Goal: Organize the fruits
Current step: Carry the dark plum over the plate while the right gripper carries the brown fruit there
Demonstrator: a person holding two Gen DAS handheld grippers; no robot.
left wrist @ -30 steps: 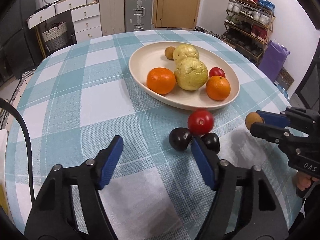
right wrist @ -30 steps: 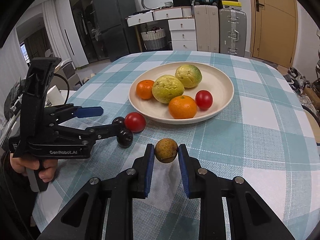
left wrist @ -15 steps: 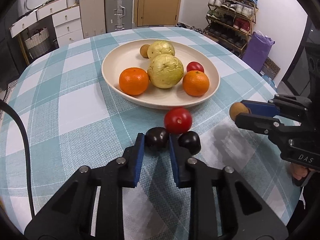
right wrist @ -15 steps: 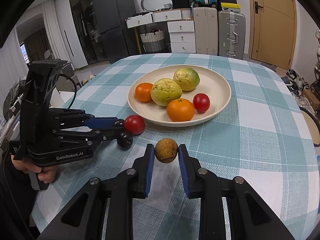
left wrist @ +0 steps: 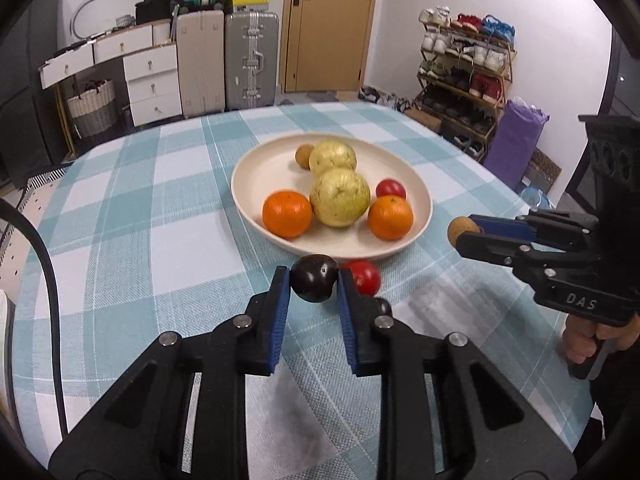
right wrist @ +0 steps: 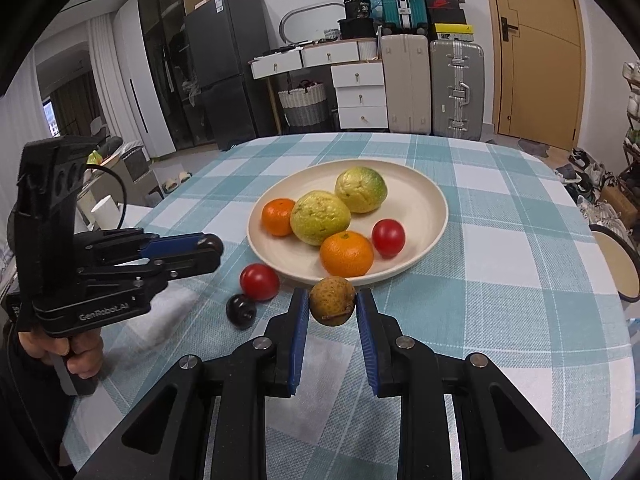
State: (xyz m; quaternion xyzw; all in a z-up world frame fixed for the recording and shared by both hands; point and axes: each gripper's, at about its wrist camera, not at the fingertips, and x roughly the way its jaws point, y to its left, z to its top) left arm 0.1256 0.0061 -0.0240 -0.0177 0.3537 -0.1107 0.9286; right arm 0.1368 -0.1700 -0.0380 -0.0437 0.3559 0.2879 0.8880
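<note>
L claw: clamped on dark plum, pads pressing both sides; plum is lifted off the cloth, just short of plate rim at plate's 6 o'clock.
R claw: clenched on brown fruit, held above cloth near plate's 6 o'clock edge.
Plate: cream, mid-table; holds 2 oranges, 2 yellow-green guavas, 1 red tomato; L view also shows a small brown fruit at plate's 12 o'clock.
Loose tomato: on cloth, just outside plate at approx 7 o'clock in R view.
2nd plum: on cloth, beside loose tomato, at its 7 o'clock.
Table: teal/white check cloth.
Hands: each grips a claw handle at frame edge.
</note>
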